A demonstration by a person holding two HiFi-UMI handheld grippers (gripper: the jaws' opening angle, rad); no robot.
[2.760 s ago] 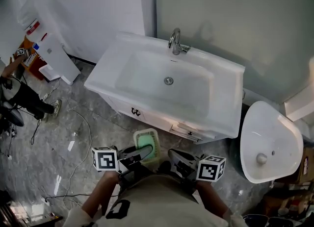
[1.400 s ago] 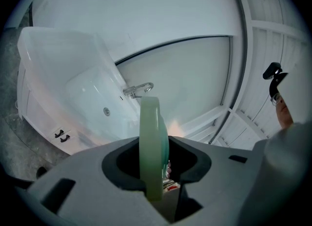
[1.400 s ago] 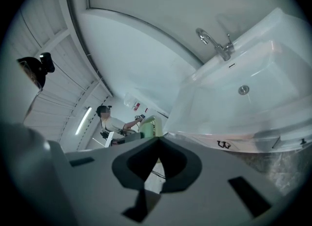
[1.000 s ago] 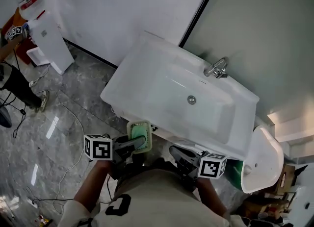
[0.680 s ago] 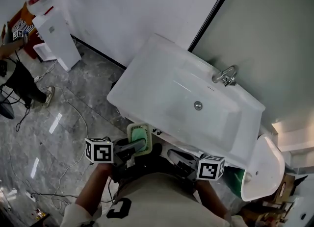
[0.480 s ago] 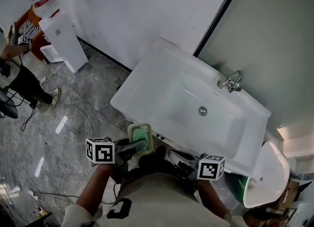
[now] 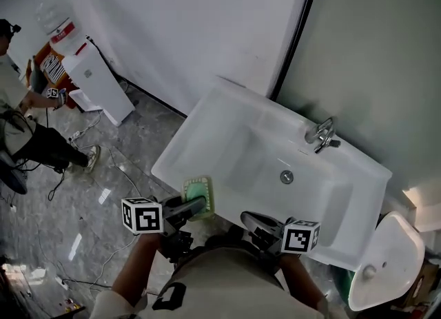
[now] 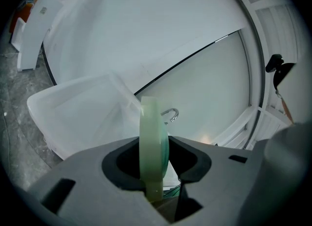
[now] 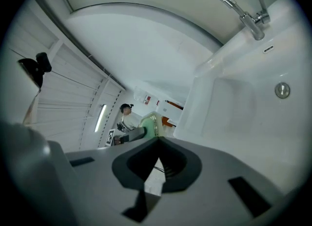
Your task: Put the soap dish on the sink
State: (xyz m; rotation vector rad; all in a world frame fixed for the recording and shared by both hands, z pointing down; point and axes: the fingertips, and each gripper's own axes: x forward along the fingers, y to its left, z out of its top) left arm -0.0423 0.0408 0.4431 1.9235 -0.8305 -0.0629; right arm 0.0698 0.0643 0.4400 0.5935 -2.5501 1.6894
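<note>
The pale green soap dish (image 7: pixel 198 196) stands on edge between the jaws of my left gripper (image 7: pixel 191 207), which is shut on it. It hangs just before the front left corner of the white sink (image 7: pixel 227 145). In the left gripper view the dish (image 8: pixel 153 122) shows edge-on, with the sink (image 8: pixel 83 117) and its chrome tap (image 8: pixel 169 114) beyond. My right gripper (image 7: pixel 252 220) is shut and holds nothing, close to the sink's front edge. Over its jaws (image 9: pixel 158 142) I see the basin (image 9: pixel 253 108), the drain (image 9: pixel 282 90), the tap (image 9: pixel 243 10) and the dish (image 9: pixel 151 122).
A white toilet (image 7: pixel 386 262) stands right of the sink, with a green bin (image 7: pixel 342 284) beside it. At the left wall are a white dispenser (image 7: pixel 96 87) and a seated person (image 7: pixel 21 125). Cables (image 7: pixel 117 173) lie on the grey floor.
Both grippers have moved toward the sink, and its front edge now lies right by them. The dish stays gripped on edge in the left gripper. The view has swung, and the person at the left shows more.
</note>
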